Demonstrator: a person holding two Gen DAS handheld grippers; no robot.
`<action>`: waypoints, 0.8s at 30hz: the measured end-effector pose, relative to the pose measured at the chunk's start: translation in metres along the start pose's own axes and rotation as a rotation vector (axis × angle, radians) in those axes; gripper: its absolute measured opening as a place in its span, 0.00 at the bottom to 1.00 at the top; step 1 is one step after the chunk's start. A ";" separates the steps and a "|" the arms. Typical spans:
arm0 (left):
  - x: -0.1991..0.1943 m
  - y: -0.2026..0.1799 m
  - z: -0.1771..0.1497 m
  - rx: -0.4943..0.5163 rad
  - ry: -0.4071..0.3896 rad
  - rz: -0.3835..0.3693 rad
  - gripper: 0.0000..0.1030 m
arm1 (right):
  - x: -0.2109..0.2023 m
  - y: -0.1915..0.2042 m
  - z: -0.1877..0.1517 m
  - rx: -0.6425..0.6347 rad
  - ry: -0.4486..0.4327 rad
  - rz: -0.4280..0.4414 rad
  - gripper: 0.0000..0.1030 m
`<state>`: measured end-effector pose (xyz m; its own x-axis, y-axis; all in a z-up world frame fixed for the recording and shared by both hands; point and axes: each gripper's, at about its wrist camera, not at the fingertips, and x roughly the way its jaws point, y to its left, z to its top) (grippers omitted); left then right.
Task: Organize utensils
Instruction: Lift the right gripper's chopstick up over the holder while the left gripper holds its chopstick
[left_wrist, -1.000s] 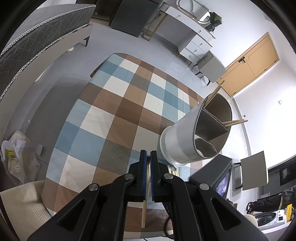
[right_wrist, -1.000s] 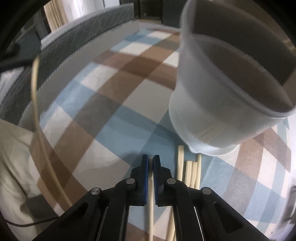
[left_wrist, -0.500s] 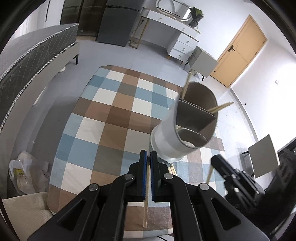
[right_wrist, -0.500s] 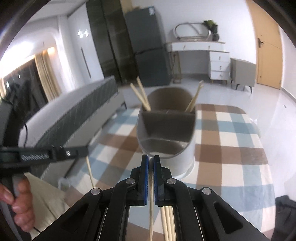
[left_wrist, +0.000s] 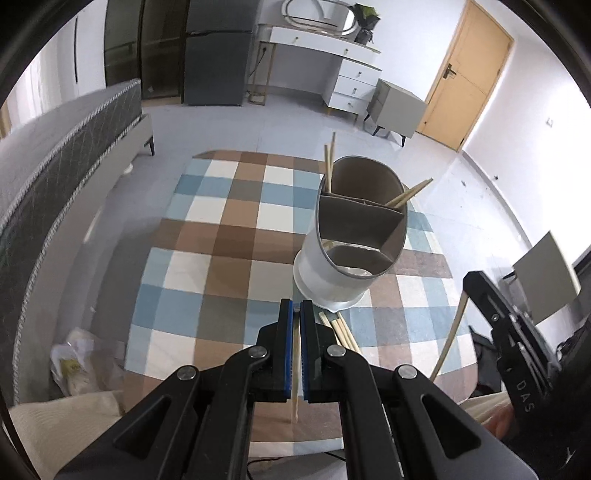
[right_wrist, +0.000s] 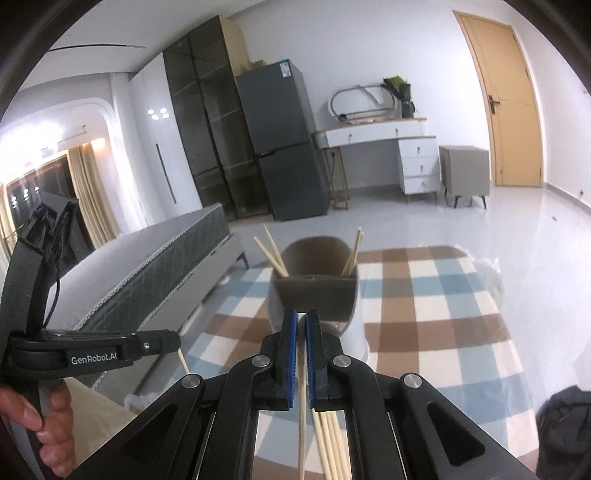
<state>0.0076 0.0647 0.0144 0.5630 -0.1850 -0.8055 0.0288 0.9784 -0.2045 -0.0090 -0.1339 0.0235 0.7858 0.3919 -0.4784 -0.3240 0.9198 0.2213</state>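
Note:
A white utensil holder with grey dividers stands on the checkered tablecloth; it also shows in the right wrist view. Chopsticks stick out of its far compartments. My left gripper is shut on a chopstick, held above the table in front of the holder. My right gripper is shut on a chopstick, also raised in front of the holder. Several loose chopsticks lie on the cloth by the holder's base and show in the right wrist view.
The checkered tablecloth covers an oval table. A grey bed stands to the left. A white plastic bag lies on the floor. A cream cushion sits at the near left. The right gripper's body is at the right.
Both grippers have lifted and tilted up, each keeping its chopstick. The holder now appears farther away and more of the room shows in both views.

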 end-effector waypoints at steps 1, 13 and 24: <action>-0.001 -0.002 0.000 0.013 0.000 0.002 0.00 | -0.002 -0.001 0.000 0.008 -0.007 -0.002 0.04; -0.013 -0.017 0.011 0.083 -0.017 -0.005 0.00 | -0.021 -0.016 0.014 0.048 -0.106 -0.045 0.04; -0.031 -0.019 0.041 0.089 -0.056 -0.064 0.00 | -0.012 -0.021 0.038 0.056 -0.152 -0.056 0.04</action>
<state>0.0236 0.0558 0.0663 0.6031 -0.2445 -0.7593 0.1382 0.9695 -0.2024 0.0084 -0.1588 0.0573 0.8738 0.3284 -0.3587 -0.2504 0.9361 0.2471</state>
